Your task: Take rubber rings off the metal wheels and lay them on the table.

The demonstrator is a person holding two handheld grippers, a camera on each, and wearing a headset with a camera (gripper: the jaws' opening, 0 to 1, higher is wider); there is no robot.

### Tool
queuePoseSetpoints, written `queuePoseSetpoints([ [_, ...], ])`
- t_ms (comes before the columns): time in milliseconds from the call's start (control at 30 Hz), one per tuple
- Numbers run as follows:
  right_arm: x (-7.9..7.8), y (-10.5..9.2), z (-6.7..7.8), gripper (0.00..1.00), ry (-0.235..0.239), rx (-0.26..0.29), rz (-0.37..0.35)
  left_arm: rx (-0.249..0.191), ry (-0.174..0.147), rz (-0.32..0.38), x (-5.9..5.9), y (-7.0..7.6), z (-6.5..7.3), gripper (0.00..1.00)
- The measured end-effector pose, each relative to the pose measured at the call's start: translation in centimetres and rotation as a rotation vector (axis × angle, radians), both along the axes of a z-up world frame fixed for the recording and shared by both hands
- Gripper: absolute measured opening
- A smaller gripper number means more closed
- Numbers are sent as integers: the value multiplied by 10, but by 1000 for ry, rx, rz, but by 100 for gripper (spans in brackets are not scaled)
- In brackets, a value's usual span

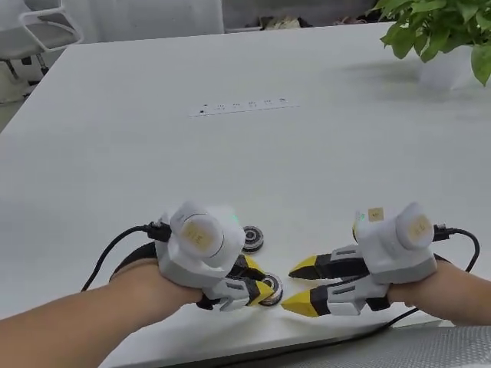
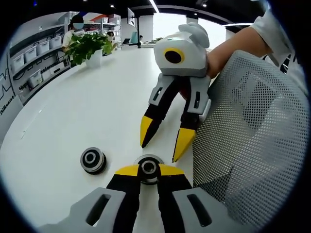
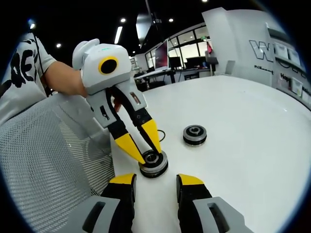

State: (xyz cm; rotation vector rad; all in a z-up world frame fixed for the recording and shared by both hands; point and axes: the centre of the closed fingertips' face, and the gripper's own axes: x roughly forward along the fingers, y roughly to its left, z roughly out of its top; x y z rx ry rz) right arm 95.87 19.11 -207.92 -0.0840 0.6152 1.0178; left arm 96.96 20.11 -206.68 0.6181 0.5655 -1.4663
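Note:
A small metal wheel (image 2: 148, 168) with a dark rubber ring stands on the white table (image 1: 230, 153) near its front edge. My left gripper (image 2: 148, 170) is shut on this wheel (image 3: 154, 163), one yellow tip on each side. In the head view the wheel (image 1: 271, 290) peeks out beside the left gripper (image 1: 261, 280). My right gripper (image 1: 292, 287) faces it from the right, open and holding nothing, its tips a short way off the wheel. From its own camera the right gripper (image 3: 156, 179) is spread just short of the wheel. A second ringed wheel (image 1: 252, 238) lies flat a little farther back.
A potted plant (image 1: 437, 34) stands at the table's far right corner. A socket panel (image 1: 242, 106) is set into the tabletop at mid distance. A mesh chair back (image 2: 252, 141) is close behind the table's front edge. A white chair (image 1: 38, 31) is off the far left.

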Motion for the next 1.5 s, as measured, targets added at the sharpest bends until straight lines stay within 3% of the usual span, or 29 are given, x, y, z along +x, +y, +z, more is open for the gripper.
queuePoseSetpoints([
  [667,5,10,-4,27,-35,-35,61,-40,-16,34,0,1,-1,8],
  [800,3,13,-6,19,-86,-92,116,-41,-16,39,0,1,-1,8],
  [1000,2,11,-6,18,-91,-110,117,-42,-21,36,0,1,-2,8],
  [1167,-1,9,-8,15,-126,-170,147,-41,-20,36,0,1,-2,8],
  [1500,0,6,-11,13,-113,-191,139,-42,-20,40,0,1,-2,8],
])
